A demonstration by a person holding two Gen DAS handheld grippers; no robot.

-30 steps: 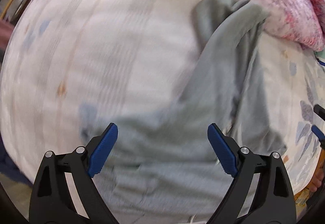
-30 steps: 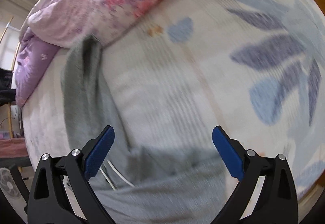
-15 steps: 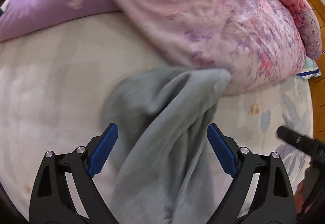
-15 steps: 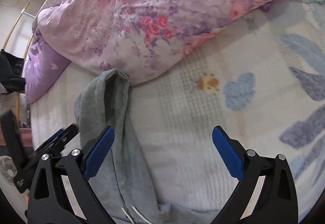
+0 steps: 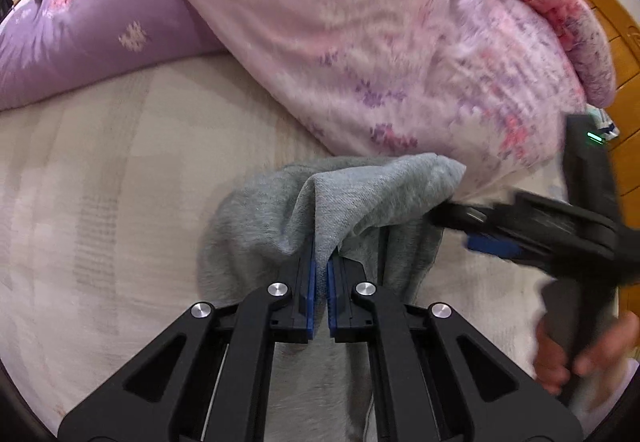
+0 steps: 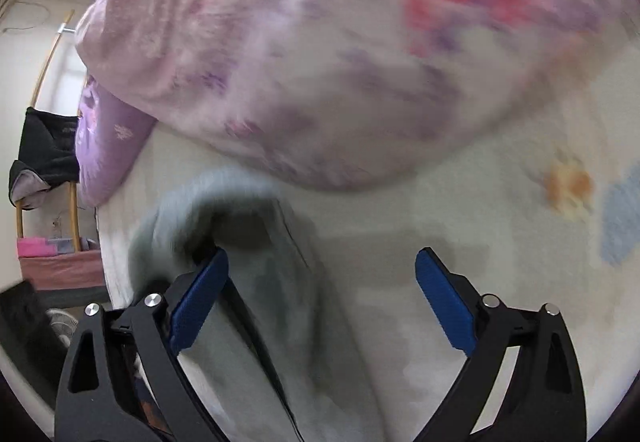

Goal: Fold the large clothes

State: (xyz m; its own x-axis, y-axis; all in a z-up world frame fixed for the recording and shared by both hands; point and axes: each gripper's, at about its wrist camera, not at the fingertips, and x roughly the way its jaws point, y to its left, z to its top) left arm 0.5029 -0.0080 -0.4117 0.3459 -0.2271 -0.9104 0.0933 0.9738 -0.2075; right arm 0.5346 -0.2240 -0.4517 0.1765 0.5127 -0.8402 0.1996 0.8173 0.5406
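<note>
A grey garment [image 5: 372,189] lies bunched on the bed, its far end against the pink quilt. My left gripper [image 5: 321,268] is shut on a raised fold of it. My right gripper [image 6: 320,282] is open, with its left pad under the garment's [image 6: 256,282] edge and its right pad over bare sheet. In the left wrist view the right gripper [image 5: 480,230] comes in from the right, its tips at the garment's right edge.
A pink flowered quilt [image 5: 380,41] is piled at the head of the bed, with a purple pillow [image 5: 80,33] to its left. The bed sheet [image 5: 100,181] is pale with patterns. A wooden headboard [image 5: 592,1] stands at the far right. A chair with dark clothes [image 6: 44,157] stands beside the bed.
Both grippers moved forward along the garment to its far end. My left gripper shut on a fold of the grey garment. My right gripper stayed open and reached the garment's edge.
</note>
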